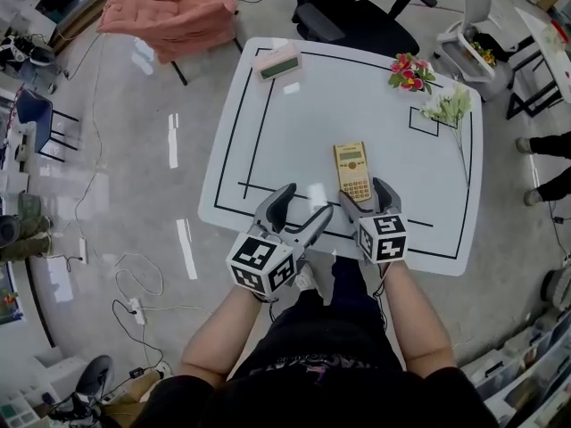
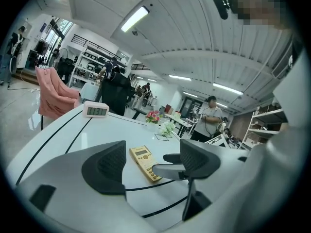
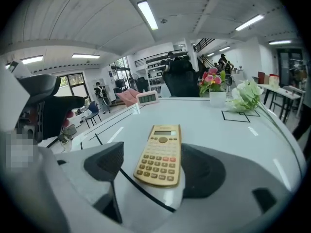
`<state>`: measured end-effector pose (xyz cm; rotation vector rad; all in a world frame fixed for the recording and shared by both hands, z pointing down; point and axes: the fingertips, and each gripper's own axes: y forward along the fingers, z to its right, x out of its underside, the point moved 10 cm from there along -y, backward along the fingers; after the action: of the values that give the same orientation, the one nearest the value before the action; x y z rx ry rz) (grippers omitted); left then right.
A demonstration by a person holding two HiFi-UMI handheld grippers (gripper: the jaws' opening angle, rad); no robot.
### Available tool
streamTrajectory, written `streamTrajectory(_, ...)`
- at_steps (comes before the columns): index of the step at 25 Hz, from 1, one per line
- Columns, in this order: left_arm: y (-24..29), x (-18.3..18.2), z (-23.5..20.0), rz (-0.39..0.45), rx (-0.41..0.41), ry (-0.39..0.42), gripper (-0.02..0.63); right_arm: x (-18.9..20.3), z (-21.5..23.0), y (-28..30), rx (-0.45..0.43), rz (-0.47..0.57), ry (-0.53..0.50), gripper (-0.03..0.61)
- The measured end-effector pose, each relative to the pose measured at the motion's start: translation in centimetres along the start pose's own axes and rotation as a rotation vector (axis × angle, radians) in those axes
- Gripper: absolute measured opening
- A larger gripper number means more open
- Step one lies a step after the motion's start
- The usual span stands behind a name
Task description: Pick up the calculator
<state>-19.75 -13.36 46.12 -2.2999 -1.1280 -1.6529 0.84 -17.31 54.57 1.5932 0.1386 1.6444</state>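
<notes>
Calculator (image 1: 352, 171) lay flat on the white table (image 1: 268, 141), its near end between the wide-spread jaws of the right gripper (image 1: 363, 194).

The slim gold rectangle, hard plastic by the look of it, rested face up near the table's front edge, with its display toward the far side and its rows of small keys toward the person. The right gripper was angled down along its length, so the dark textured pads (image 3: 107, 161) flanked the long edges without pressing. I judged this a line-up for closing across the narrow width, the easiest hold on a thin flat body. The left gripper (image 1: 306, 201) hovered just beside it over the glossy top, jaws also spread and empty, likely kept clear of the approach.
</notes>
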Motion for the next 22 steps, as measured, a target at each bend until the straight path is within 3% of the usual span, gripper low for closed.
streamTrajectory(18, 2.4, 0.9, -1.6, -0.042, -0.012, -0.038, 0.337, 1.6, 0.1, 3.4, 0.158, -0.094, -0.021, 0.353)
streamTrajectory(22, 2.6, 1.3, -1.5, -0.054, -0.009, -0.048, 0.337, 1.6, 0.0, 3.3, 0.159, -0.094, -0.002, 0.349)
